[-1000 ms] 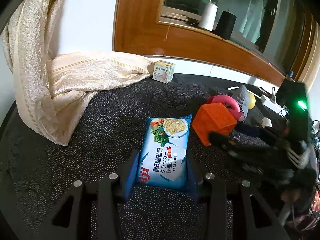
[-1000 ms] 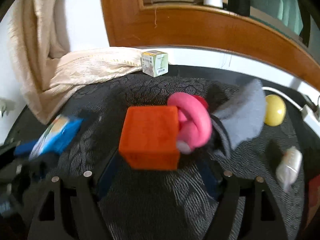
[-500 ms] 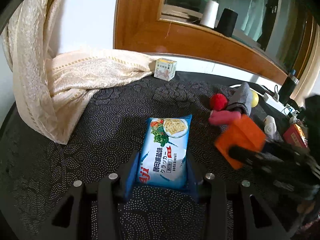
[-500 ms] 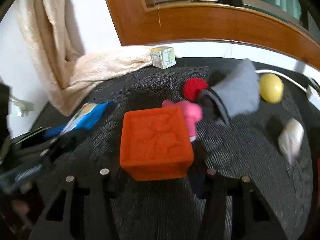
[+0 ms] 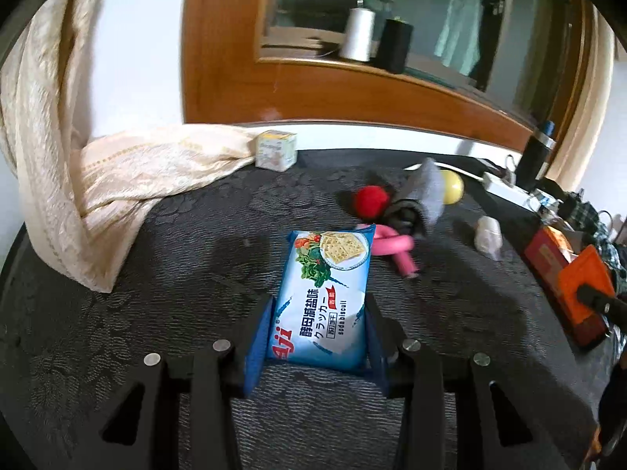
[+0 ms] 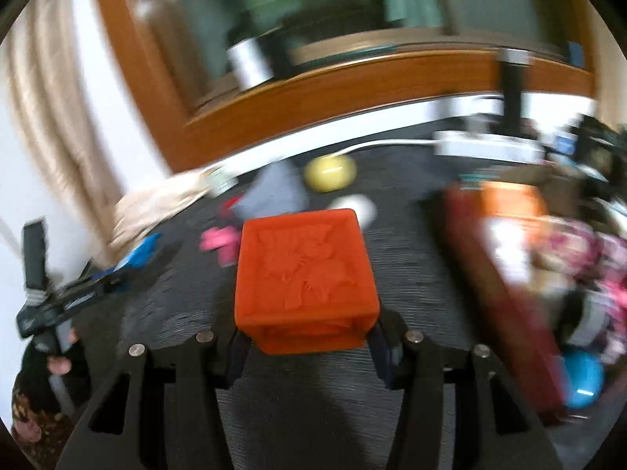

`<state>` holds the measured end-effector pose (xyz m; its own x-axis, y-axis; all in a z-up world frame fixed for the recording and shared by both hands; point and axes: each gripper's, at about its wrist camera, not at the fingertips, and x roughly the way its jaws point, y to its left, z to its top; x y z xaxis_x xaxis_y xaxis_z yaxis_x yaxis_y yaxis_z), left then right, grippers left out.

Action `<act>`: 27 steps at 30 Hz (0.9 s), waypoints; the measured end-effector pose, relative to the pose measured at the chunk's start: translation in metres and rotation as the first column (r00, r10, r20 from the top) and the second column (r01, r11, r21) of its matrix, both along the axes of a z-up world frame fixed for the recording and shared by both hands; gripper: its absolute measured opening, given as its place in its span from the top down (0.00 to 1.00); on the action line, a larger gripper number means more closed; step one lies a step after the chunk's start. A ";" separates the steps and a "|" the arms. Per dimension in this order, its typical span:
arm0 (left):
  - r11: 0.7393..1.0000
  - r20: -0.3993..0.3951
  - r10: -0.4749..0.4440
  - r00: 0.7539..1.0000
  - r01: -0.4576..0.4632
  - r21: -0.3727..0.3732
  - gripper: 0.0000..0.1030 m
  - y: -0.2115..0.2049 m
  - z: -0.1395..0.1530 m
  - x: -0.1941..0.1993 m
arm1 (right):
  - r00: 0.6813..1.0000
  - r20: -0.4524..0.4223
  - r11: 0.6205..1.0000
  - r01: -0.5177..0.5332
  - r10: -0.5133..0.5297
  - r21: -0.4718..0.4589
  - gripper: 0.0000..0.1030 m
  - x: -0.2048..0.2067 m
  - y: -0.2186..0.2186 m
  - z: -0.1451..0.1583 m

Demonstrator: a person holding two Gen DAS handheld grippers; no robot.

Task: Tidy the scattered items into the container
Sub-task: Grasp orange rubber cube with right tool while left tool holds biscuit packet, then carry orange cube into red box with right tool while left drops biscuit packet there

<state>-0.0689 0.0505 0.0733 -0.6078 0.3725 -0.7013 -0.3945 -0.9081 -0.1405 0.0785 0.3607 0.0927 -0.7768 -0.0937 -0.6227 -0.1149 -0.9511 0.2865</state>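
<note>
The left claw is clamped on the blue biscuit packet at lower centre of its view, over the dark desk. The right claw grips only the lower edge of the orange cube, centre frame. The container sits blurred at right; with so shallow a hold, a fast swing could tip the cube out short of the rim.
</note>
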 end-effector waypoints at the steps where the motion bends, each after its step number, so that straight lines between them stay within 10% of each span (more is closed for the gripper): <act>1: 1.000 -0.003 -0.009 1.000 0.009 0.001 0.56 0.004 0.002 0.003 | 0.999 -0.008 0.999 0.050 -0.050 0.000 0.46 0.012 0.018 0.003; 12: 0.991 -0.023 -0.133 0.991 0.133 0.004 0.56 0.079 0.017 0.035 | 0.913 -0.033 0.907 0.408 -0.407 0.099 0.46 0.092 0.166 0.012; 27: 0.963 -0.036 -0.269 0.963 0.268 -0.023 0.56 0.185 0.039 0.067 | 0.963 0.036 0.927 0.248 -0.269 0.282 0.46 0.081 0.199 -0.017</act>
<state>-0.0019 0.2357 0.1122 -0.5140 0.5135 -0.6872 -0.6290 -0.7703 -0.1052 0.1599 0.5598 0.0760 -0.7031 0.2858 -0.6511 -0.3781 -0.9258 0.0019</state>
